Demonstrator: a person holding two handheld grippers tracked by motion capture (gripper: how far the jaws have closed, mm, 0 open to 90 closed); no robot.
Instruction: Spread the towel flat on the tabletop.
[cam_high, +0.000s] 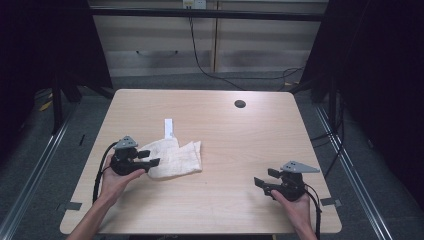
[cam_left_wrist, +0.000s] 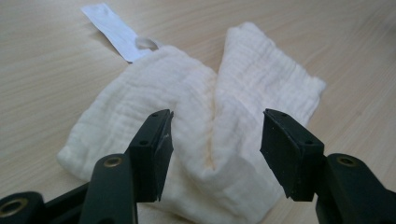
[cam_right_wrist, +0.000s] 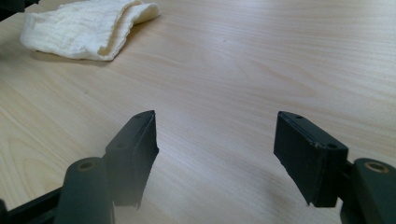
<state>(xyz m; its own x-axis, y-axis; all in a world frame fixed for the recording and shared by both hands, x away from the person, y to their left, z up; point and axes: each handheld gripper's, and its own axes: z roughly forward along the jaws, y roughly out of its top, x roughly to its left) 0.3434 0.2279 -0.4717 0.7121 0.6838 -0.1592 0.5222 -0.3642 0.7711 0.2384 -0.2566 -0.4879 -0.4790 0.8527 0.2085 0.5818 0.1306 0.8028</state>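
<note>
One cloth (cam_high: 174, 158), one tag (cam_high: 168, 128); left gripper (cam_left_wrist: 215, 140), right gripper (cam_right_wrist: 215, 149): jaws apart.

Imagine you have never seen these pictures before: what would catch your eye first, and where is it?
First, the crumpled cream cloth on the left half of the pale wooden table, with a white paper tag at its far edge. The left claw sits open right at the cloth, its jaws on either side of a central fold. The right claw rests open over bare wood near the table's near right corner.
</note>
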